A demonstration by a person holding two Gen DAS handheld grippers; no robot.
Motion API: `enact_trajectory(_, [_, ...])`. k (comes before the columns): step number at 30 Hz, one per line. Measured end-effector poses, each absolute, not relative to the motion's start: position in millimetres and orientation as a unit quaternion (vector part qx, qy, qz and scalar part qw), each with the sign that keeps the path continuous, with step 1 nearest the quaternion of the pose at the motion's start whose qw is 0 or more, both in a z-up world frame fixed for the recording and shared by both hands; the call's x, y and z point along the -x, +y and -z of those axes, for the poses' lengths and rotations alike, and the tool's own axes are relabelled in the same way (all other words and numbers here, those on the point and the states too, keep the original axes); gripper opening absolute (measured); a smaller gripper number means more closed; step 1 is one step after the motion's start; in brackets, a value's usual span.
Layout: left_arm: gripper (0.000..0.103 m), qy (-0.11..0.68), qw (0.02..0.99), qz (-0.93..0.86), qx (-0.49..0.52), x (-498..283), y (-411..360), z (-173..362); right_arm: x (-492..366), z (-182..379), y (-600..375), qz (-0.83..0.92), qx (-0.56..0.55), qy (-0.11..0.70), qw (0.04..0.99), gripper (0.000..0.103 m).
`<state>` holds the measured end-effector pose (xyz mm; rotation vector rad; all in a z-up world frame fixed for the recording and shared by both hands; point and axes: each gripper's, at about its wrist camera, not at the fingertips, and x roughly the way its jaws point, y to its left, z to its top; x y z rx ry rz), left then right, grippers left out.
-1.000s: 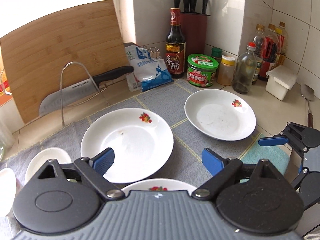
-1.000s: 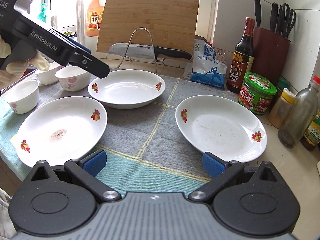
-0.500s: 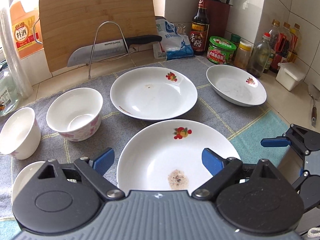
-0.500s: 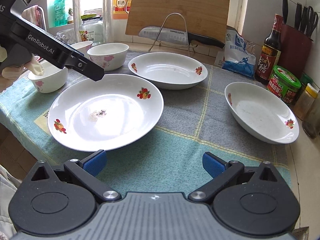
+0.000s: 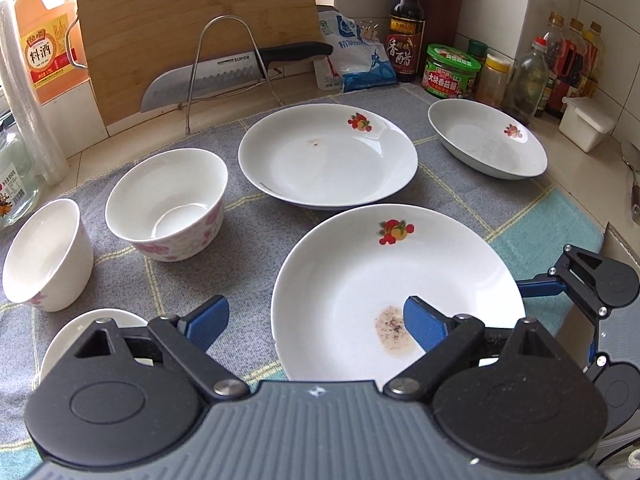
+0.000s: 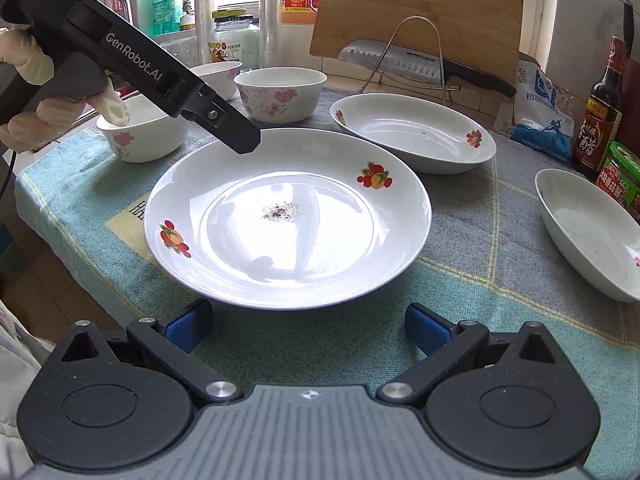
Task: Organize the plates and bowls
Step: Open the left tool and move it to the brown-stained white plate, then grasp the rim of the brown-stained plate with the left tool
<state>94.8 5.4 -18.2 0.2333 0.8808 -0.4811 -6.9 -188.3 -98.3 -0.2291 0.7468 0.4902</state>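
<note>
Three white fruit-print plates lie on a grey-teal cloth [image 5: 248,248]: a near plate with a food smear [image 5: 400,280] [image 6: 288,220], a middle plate [image 5: 328,156] [image 6: 412,128] and a far right plate [image 5: 488,144] [image 6: 592,232]. Three white bowls with pink flowers [image 5: 168,204] [image 5: 44,252] [image 5: 80,332] stand at the left; they also show in the right wrist view [image 6: 280,94] [image 6: 144,132] [image 6: 218,76]. My left gripper [image 5: 316,320] is open and empty, over the near plate's left edge. My right gripper [image 6: 308,326] is open and empty, just before the near plate's front rim.
A cutting board [image 5: 192,20] and a knife on a wire rack [image 5: 224,72] stand behind. A salt bag [image 5: 356,60], vinegar bottle [image 5: 406,28], green-lidded jar [image 5: 452,72] and several bottles [image 5: 560,64] line the back right. The counter edge is at the near left [image 6: 60,240].
Both grippers have swung left and pulled back: the bowls came into the left view and the smeared near plate is now centred before the right gripper. Both stayed open.
</note>
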Motion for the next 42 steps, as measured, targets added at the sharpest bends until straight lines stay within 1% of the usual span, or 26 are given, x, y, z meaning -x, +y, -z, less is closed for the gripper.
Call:
enact_trajectory(13, [0.093,0.446,0.849,0.246,-0.142,-123,-12,31,2,104,-190,-0.276,0.113,0.322,0.899,0.103])
enact_trajectory(17, [0.091,0.462,0.838,0.253,-0.139,-134,-16,38,4,108,-195,-0.289,0.110,0.300,0.902,0.103])
enact_trajectory(19, [0.087,0.470,0.834,0.256,-0.135,-139,-17,40,6,110,-197,-0.292,0.107,0.288,0.906,0.103])
enact_trajectory(21, [0.079,0.480,0.827,0.260,-0.131,-144,-18,44,7,110,-196,-0.290,0.106,0.287,0.907,0.103])
enact_trajectory(23, [0.077,0.492,0.820,0.262,-0.130,-149,-19,46,6,109,-195,-0.290,0.108,0.290,0.906,0.103])
enact_trajectory(26, [0.076,0.500,0.812,0.270,-0.134,-152,-21,48,5,109,-195,-0.289,0.110,0.293,0.905,0.103])
enact_trajectory(27, [0.072,0.501,0.810,0.271,-0.139,-153,-22,48,5,109,-195,-0.289,0.111,0.293,0.905,0.103])
enact_trajectory(29, [0.068,0.505,0.806,0.276,-0.139,-153,-24,48,5,108,-194,-0.289,0.112,0.295,0.904,0.103])
enact_trajectory(34, [0.068,0.510,0.799,0.280,-0.148,-157,-27,47,6,106,-191,-0.292,0.128,0.293,0.901,0.103])
enact_trajectory(42, [0.068,0.514,0.796,0.284,-0.151,-159,-27,47,3,104,-192,-0.295,0.124,0.300,0.898,0.103])
